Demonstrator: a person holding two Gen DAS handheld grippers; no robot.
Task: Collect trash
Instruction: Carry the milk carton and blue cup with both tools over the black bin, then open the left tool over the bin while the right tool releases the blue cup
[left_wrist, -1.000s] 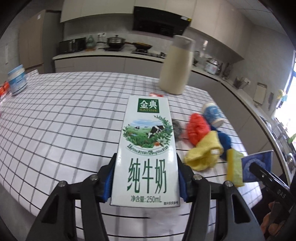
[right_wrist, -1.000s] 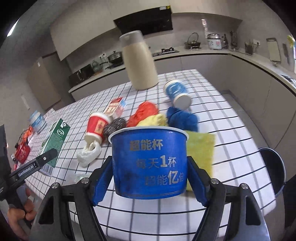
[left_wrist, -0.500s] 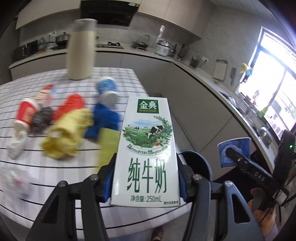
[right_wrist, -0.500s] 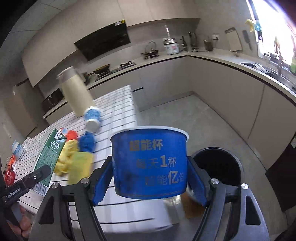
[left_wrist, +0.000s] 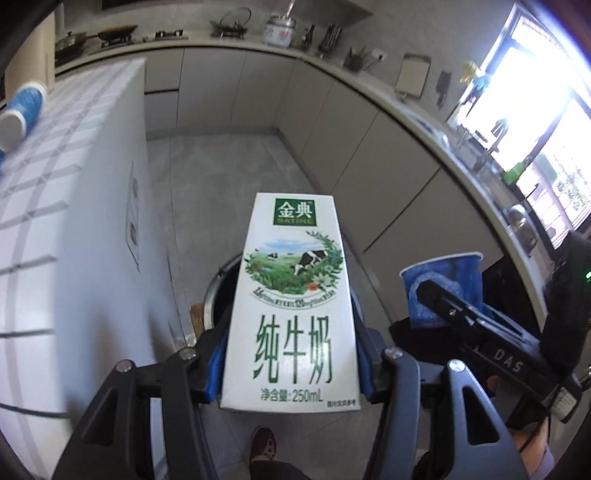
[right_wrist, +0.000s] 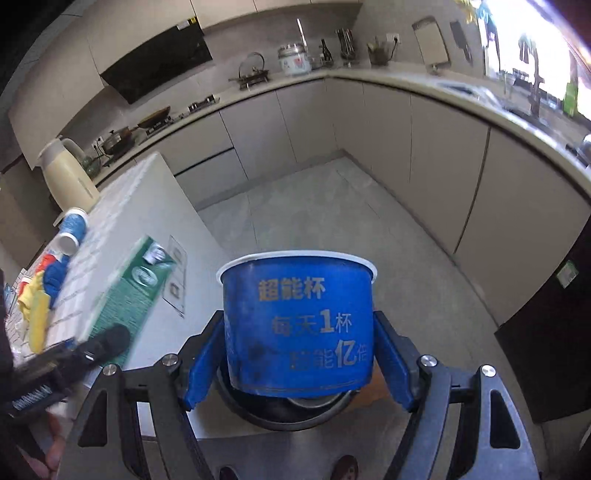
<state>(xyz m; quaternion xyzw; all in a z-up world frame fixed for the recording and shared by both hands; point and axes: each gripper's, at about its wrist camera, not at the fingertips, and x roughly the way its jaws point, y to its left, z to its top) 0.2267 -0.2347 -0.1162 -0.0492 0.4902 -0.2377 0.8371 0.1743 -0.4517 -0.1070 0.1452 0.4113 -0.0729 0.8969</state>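
Bin (right_wrist: 291, 415) now sits below both grippers, table (left_wrist: 55, 221) swung aside: left gripper (left_wrist: 291, 354) clamps the milk carton (left_wrist: 291, 295), right gripper (right_wrist: 299, 339) the blue cup (right_wrist: 299, 321), ready for dropping.

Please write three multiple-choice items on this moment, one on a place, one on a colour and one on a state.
1. Where is the dark round bin?
A. on the tiled table
B. on the floor, below the held things
C. on the far counter

2. What colour is the paper cup in the right tongs?
A. red
B. yellow
C. blue

3. What state are the left tongs in?
A. shut on the milk carton
B. open and empty
C. shut on a cloth

Answers:
1. B: the right wrist view shows its rim on the floor just under the cup, beside the table.
2. C: its wall is blue with gold print.
3. A: the blue pads press both sides of the green and white carton.
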